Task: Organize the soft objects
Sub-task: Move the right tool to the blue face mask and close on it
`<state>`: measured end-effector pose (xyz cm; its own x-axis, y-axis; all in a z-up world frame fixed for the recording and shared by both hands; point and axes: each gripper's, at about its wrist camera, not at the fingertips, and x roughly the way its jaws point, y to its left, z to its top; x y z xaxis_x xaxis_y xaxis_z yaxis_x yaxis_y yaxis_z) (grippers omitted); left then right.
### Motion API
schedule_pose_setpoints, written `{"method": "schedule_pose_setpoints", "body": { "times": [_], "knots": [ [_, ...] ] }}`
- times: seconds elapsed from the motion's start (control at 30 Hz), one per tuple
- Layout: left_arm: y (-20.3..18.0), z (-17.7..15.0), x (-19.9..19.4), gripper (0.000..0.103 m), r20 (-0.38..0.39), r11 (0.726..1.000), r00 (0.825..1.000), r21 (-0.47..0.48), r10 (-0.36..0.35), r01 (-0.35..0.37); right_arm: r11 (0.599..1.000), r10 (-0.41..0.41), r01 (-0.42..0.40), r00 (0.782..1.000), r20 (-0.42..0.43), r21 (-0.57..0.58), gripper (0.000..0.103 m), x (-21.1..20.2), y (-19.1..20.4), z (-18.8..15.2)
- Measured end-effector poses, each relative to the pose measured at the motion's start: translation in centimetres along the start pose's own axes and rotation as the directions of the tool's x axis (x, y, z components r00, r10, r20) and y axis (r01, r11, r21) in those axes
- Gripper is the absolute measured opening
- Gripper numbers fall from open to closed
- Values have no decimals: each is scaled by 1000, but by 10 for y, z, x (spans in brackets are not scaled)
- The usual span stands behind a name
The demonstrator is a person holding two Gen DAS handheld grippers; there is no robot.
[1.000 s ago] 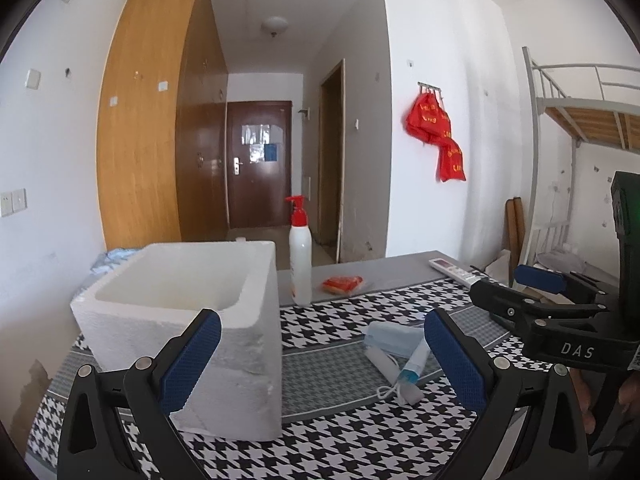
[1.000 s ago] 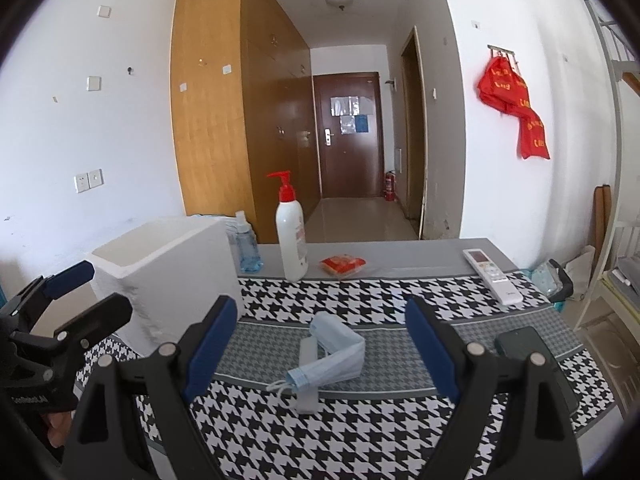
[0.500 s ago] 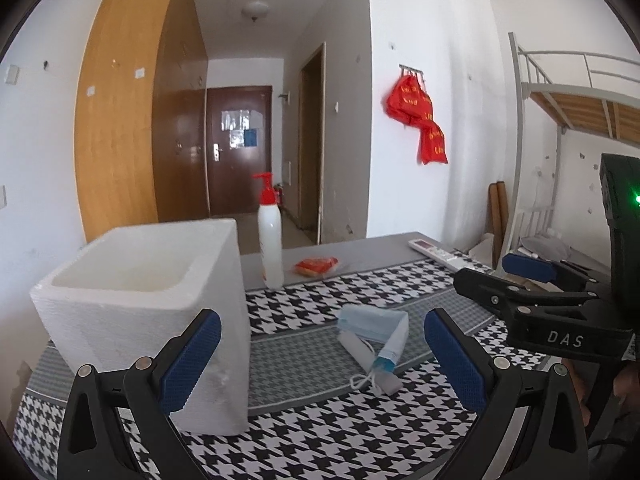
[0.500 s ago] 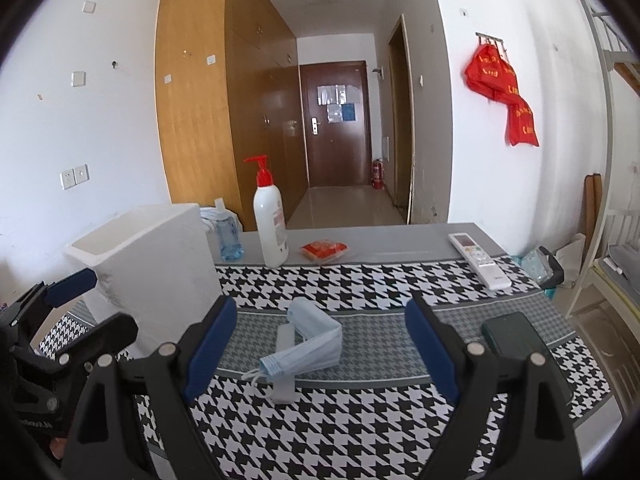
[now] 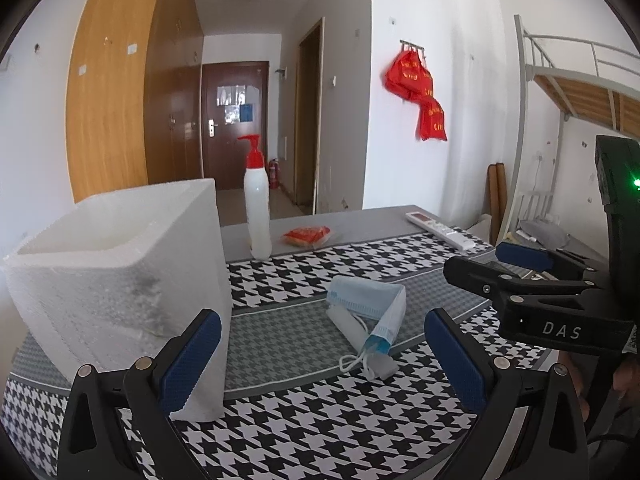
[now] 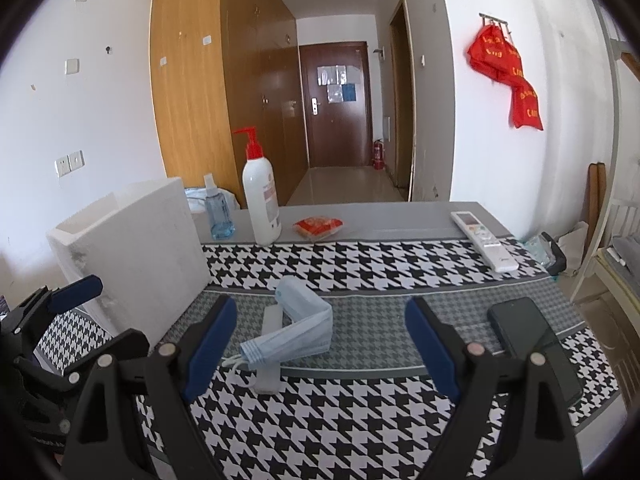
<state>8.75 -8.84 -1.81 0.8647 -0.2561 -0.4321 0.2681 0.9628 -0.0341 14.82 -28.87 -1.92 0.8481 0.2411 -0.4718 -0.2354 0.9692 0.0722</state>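
Observation:
A stack of light blue face masks (image 5: 368,306) lies folded over a clear plastic piece on the houndstooth tablecloth (image 5: 320,432). A white foam box (image 5: 120,272) stands to their left, its top open. My left gripper (image 5: 324,360) is open above the table's near side, with the masks ahead between its blue pads and nothing touched. In the right wrist view my right gripper (image 6: 322,346) is open too, with the masks (image 6: 296,328) just beyond its pads. The box (image 6: 136,248) sits at the left there. Each gripper shows in the other's view: right (image 5: 484,262), left (image 6: 100,316).
A white pump bottle with a red head (image 6: 262,200), a small blue spray bottle (image 6: 218,212) and a red packet (image 6: 318,227) stand along the table's far side. A white remote (image 6: 484,240) lies at the far right, a dark phone (image 6: 528,332) at the near right.
Both grippers have sunk toward the table and come closer to the masks, which now look larger. In the left wrist view the box has slid leftward. Both pairs of jaws stay wide.

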Motion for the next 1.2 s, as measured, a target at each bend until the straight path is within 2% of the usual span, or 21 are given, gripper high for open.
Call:
{"method": "schedule_pose_setpoints", "body": {
  "times": [0.83,1.2],
  "knots": [
    [5,-10,36,102,-119,999,992,-13,48,-50,999,34,-39,987,-159,-30,89,51,-6,-2],
    [4,-12,45,102,-151,997,986,-22,76,-80,996,67,-77,968,-243,-33,89,76,-9,-1]
  ]
}}
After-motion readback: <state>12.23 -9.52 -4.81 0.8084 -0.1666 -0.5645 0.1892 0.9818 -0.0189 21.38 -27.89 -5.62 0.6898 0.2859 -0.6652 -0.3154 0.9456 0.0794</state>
